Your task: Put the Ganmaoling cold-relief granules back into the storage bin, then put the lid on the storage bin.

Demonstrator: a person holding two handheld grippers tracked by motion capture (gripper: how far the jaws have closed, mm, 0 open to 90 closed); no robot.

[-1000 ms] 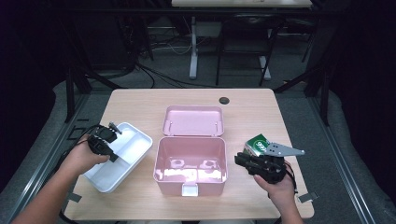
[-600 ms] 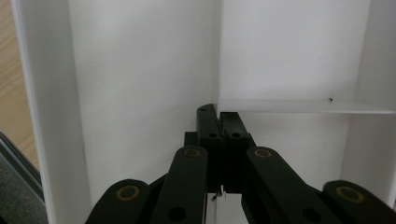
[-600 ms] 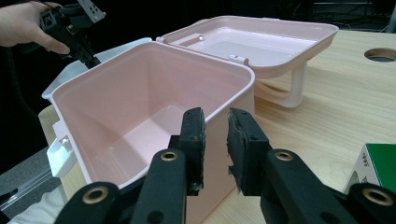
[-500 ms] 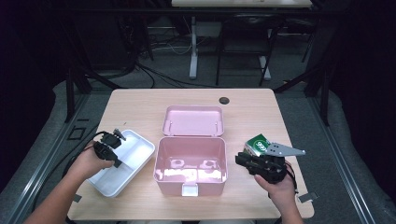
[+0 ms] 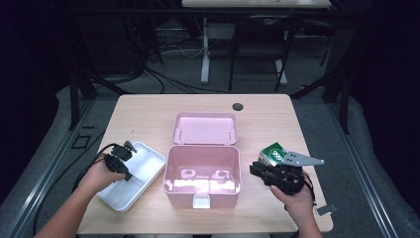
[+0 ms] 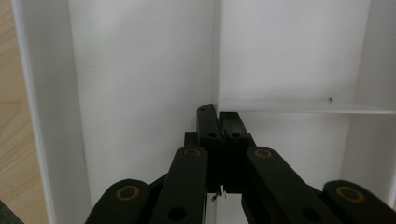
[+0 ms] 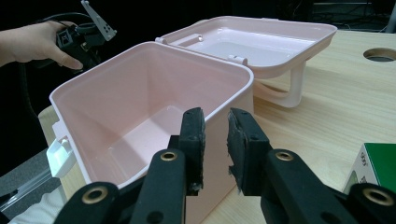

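Note:
A white divided tray (image 5: pixel 144 166) lies at the table's left, beside an open pink box (image 5: pixel 183 194) whose lid (image 5: pixel 205 129) is folded back. My left gripper (image 5: pixel 127 172) reaches down into the tray. In the left gripper view its jaws (image 6: pixel 218 116) are pressed together on the tray's thin divider wall (image 6: pixel 217 56). My right gripper (image 5: pixel 255 168) hovers right of the box, level with its rim. Its jaws (image 7: pixel 215 120) stand a narrow gap apart with nothing between them, facing the pink box (image 7: pixel 107 121). A green carton (image 5: pixel 273 153) sits just behind that gripper.
A round cable hole (image 5: pixel 238 106) is in the tabletop behind the lid. The green carton (image 7: pixel 379 163) sits at the lower right of the right gripper view, and the other hand and its gripper (image 7: pixel 79 37) beyond the box. Bare wood lies around the box.
My left hand has come down and toward the near edge, and the white tray has moved with it, settling lower on the table. The right gripper has stayed put.

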